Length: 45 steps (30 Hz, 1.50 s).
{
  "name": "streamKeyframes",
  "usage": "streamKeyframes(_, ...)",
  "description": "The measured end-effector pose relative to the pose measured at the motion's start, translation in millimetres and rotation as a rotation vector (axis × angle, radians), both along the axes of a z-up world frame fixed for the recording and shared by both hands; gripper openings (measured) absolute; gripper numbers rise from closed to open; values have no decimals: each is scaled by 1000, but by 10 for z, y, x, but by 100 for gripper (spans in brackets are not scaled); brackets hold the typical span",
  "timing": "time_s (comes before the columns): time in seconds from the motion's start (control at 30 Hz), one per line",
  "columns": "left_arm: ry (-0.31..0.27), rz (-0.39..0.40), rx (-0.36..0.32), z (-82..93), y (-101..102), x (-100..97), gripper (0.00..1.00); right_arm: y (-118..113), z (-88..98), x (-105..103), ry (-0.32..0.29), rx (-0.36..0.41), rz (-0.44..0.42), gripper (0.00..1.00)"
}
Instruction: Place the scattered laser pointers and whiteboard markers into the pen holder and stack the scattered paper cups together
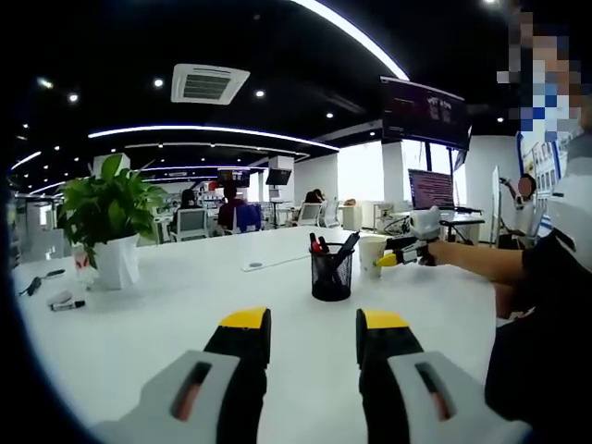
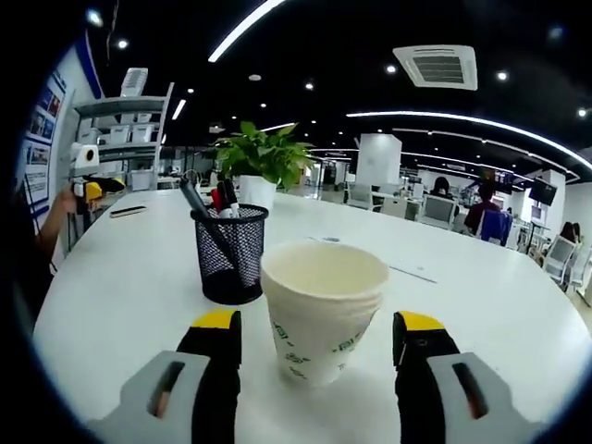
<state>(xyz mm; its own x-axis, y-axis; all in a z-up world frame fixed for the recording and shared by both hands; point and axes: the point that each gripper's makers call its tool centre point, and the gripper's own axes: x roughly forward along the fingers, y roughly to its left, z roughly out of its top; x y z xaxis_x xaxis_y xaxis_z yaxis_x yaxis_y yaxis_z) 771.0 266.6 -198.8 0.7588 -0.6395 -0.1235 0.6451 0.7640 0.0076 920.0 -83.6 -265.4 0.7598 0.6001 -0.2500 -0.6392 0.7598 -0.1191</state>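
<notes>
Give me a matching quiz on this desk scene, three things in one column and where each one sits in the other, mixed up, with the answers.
Things:
1. cups
2. pen holder
3. plant

Places:
A. far across the table, in a white pot
B. between the right tool's open jaws
C. just beyond the cups, markers inside

Pairs: 1-B, 2-C, 3-A

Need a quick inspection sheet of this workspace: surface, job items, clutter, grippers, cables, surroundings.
Surface: white table, mostly bare.
Job items: black mesh pen holder upright with markers inside; stacked paper cups upright beside it; a marker lies near the table's far left edge.
Clutter: potted plant; dark item near far edge.
Grippers: left gripper open, empty; right gripper open, jaws either side of the cups.
Cables: thin cable on table.
Surroundings: open office, seated people, monitors.
</notes>
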Motion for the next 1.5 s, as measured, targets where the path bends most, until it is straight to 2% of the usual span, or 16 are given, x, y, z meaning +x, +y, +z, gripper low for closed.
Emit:
streamKeyframes(0.13,6,8,-12,-3,14,14,38,-43,5,-28,35,21,-16,72)
streamKeyframes(0.23,17,20,-25,-4,37,40,43,-169,-16,-97,91,-39,-51,72)
streamKeyframes(0.33,15,29,-30,4,48,52,46,-203,90,-130,74,-20,-53,72)
streamKeyframes(0.4,-36,1,-24,61,12,44,40,-236,126,-144,65,-28,-51,72)
streamKeyframes(0.5,-14,-23,-85,110,-40,10,44,-226,134,-200,80,-33,-26,72)
streamKeyframes(0.57,-5,-26,-84,112,-53,17,46,-220,163,-227,76,-31,-22,71)
streamKeyframes(0.63,-11,-19,-49,91,-67,11,46,-230,309,-251,32,-11,-38,69)
streamKeyframes(0.8,-6,-29,-28,52,-92,-9,42,-229,510,-363,8,21,-56,69)
streamKeyframes(0.87,-4,-25,-26,43,-92,-6,38,-225,604,-427,-16,21,-54,62)
streamKeyframes(0.93,-11,-7,-30,57,-69,11,35,-201,765,-503,-49,55,-42,55)
streamKeyframes(1.03,-12,8,-33,103,-64,21,39,-182,942,-595,-61,81,-25,56)
streamKeyframes(1.1,-30,11,-15,142,-75,13,38,-171,1072,-655,-81,83,-27,53)
streamKeyframes(1.13,-40,12,-14,175,-80,3,38,-165,1247,-720,-123,106,-36,51)
streamKeyframes(1.17,-44,9,-15,189,-86,-3,38,-155,1296,-765,-125,115,-31,51)
streamKeyframes(1.4,-43,2,-17,190,-119,-23,38,-105,1347,-957,-128,100,-31,58)
streamKeyframes(1.5,-25,-3,5,134,-119,-31,38,-124,1357,-1061,-192,69,-68,55)
